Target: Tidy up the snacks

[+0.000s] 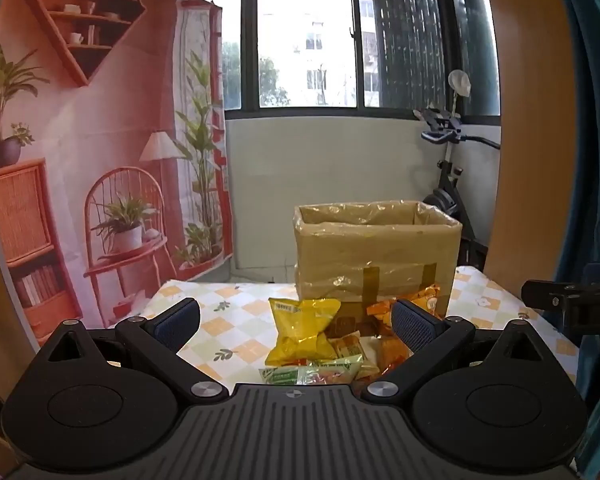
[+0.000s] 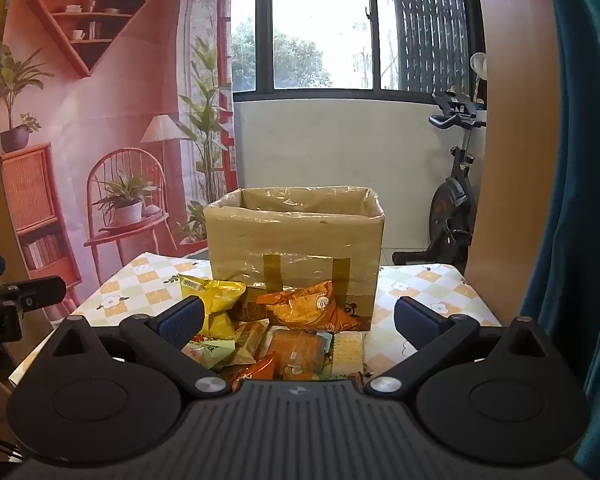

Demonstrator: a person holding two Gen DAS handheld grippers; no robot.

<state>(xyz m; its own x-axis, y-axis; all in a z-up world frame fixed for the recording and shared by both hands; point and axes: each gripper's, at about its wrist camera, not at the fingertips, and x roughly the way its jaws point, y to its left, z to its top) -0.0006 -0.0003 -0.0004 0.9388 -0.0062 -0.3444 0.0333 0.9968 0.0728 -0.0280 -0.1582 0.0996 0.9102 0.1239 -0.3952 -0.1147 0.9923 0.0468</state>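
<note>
Snacks wait in a heap right in front of the open box.

The snack heap (image 2: 276, 336) lies on the surface (image 2: 428, 292), touching the front of the box (image 2: 296, 240), so each pack is likely a short lift away. The yellow bag (image 1: 304, 330) sits on the heap's left side. You hold your left tongs (image 1: 296, 320) and right tongs (image 2: 298, 322) wide open and empty, ready to pick.
</note>
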